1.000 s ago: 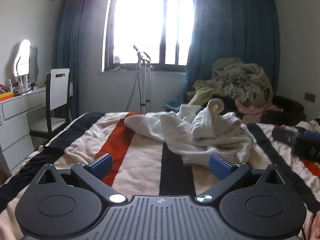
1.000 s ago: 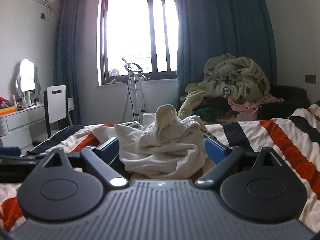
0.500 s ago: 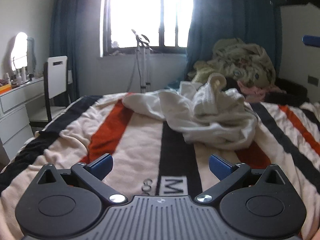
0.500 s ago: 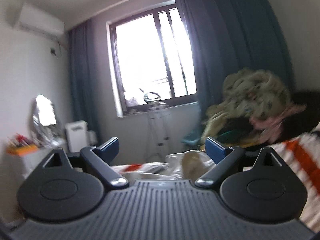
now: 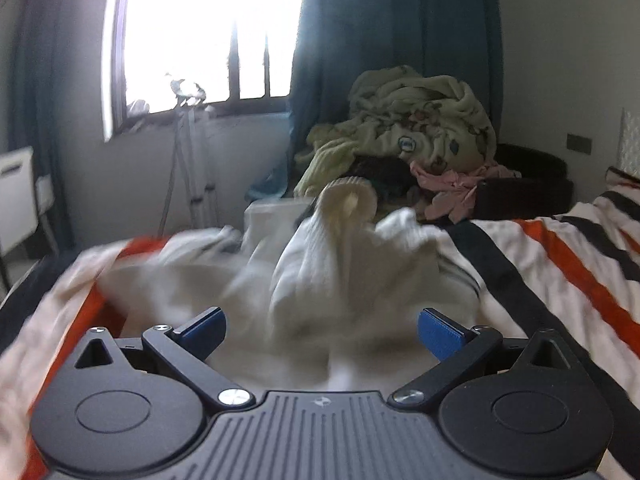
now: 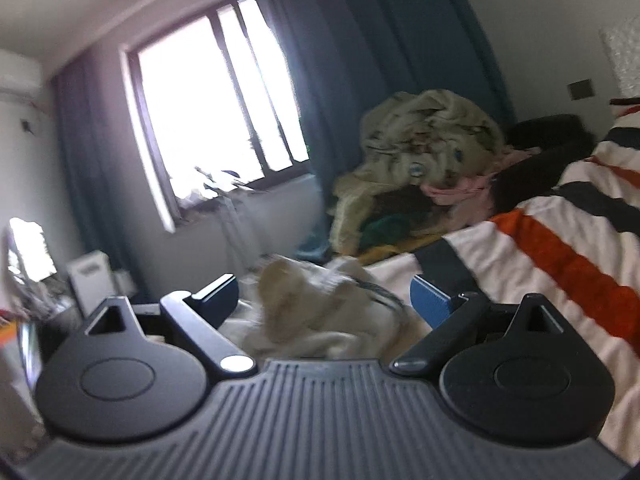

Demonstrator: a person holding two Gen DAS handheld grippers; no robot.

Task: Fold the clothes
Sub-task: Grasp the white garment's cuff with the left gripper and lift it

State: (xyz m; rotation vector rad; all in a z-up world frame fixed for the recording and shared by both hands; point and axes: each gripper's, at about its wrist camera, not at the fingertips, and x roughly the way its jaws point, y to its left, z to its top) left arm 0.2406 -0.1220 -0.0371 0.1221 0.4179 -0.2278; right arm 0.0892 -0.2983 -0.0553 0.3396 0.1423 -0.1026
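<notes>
Both grippers spread wide over a crumpled white garment [image 5: 320, 280] on the striped blanket [image 5: 560, 264].

The left gripper [image 5: 322, 330] hangs just above the heap, grasping nothing. The right gripper [image 6: 324, 298], tilted, frames the same blurred cloth [image 6: 320, 312], apparently without touching it.

Both wrist cameras sit low over the bed [image 5: 560, 248], facing the window [image 6: 216, 112]; both catch the white garment [image 5: 340, 272] close ahead.

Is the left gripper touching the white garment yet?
Cannot tell. In the left wrist view the open left gripper frames the white garment, but motion blur hides whether the fingers meet the cloth.
</notes>
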